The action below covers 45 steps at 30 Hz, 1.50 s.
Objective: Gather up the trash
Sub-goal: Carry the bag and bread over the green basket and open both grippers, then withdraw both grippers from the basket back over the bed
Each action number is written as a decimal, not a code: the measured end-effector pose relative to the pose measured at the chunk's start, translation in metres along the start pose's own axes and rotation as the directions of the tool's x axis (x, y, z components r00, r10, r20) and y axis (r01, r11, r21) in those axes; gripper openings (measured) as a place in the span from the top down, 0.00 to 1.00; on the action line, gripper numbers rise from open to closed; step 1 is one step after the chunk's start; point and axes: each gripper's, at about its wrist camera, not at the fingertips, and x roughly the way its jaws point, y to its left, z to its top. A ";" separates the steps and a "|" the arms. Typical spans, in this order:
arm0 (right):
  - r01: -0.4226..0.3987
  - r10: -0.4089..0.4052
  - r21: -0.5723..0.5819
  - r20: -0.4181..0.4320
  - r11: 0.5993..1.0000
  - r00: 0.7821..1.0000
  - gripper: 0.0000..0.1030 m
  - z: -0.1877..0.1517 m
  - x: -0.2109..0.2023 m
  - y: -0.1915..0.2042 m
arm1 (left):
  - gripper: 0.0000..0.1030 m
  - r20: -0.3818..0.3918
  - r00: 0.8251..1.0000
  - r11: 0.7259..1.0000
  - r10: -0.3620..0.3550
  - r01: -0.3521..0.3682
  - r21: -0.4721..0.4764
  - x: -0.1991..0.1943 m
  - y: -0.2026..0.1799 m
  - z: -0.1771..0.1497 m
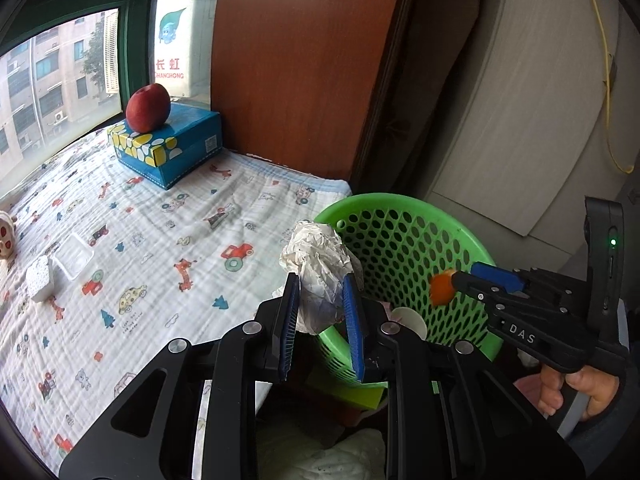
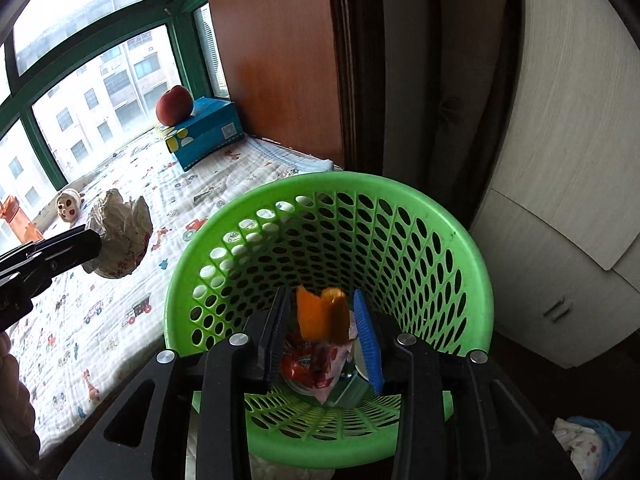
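Plastic, paper, cloth and wood all over the place

Glossy perforated plastic for the green basket (image 2: 460, 240), crumpled matt paper wad (image 1: 316, 268), soft printed cloth blanket (image 1: 160, 240), smooth varnished wood panel (image 1: 296, 60).

From my left side, the patterned blanket (image 1: 160, 248) offers wide open room across its middle. The blue tissue box (image 1: 172, 144) with the apple (image 1: 147, 107) on top blocks the far corner by the window, and two small white containers (image 1: 60, 268) sit near the left edge. The wooden panel (image 1: 296, 72) walls off the far end.

The green basket (image 2: 476, 264) stands just beside the bed edge, its mouth open from above. My right gripper (image 2: 324, 320) already hangs over that mouth with an orange peel (image 2: 322, 316) between its fingers. Wrappers (image 2: 316, 364) lie at the basket's bottom; above them the inside is free. The white cabinet (image 2: 568, 184) closes off the right.
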 end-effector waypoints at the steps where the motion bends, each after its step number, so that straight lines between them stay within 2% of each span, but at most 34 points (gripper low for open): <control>1: 0.000 0.000 0.006 0.004 1.000 1.000 0.64 0.000 -0.001 -0.002 | 0.79 -0.005 1.000 1.000 -0.005 0.005 0.003 0.002 -0.003 0.000; 18: 0.007 -0.011 0.068 0.050 0.998 0.999 0.55 -0.004 -0.023 -0.033 | 0.75 -0.087 0.994 0.996 -0.072 0.077 0.053 0.039 -0.040 -0.007; 23: 0.008 -0.012 0.071 0.056 0.997 0.998 0.52 -0.004 -0.027 -0.034 | 0.59 -0.085 0.992 0.994 -0.091 0.096 0.049 0.040 -0.046 -0.008; 27: -0.001 -0.003 0.064 0.061 0.998 0.998 0.52 -0.004 -0.029 -0.031 | 0.52 -0.076 0.994 0.995 -0.083 0.086 0.043 0.035 -0.043 -0.009; 35: -0.049 0.046 0.030 0.075 0.998 0.996 0.44 0.002 -0.029 -0.007 | 0.43 -0.052 0.999 1.000 0.007 -0.007 0.001 0.013 -0.010 -0.009; 38: -0.067 0.067 0.007 0.079 0.998 0.995 0.43 0.006 -0.028 0.006 | 0.41 -0.046 0.998 0.999 0.046 -0.047 -0.028 0.003 0.012 -0.011; 45: -0.116 0.119 -0.054 0.065 0.992 0.991 0.43 0.017 -0.017 0.046 | 0.37 -0.034 0.987 0.981 0.154 -0.157 -0.110 -0.017 0.071 -0.019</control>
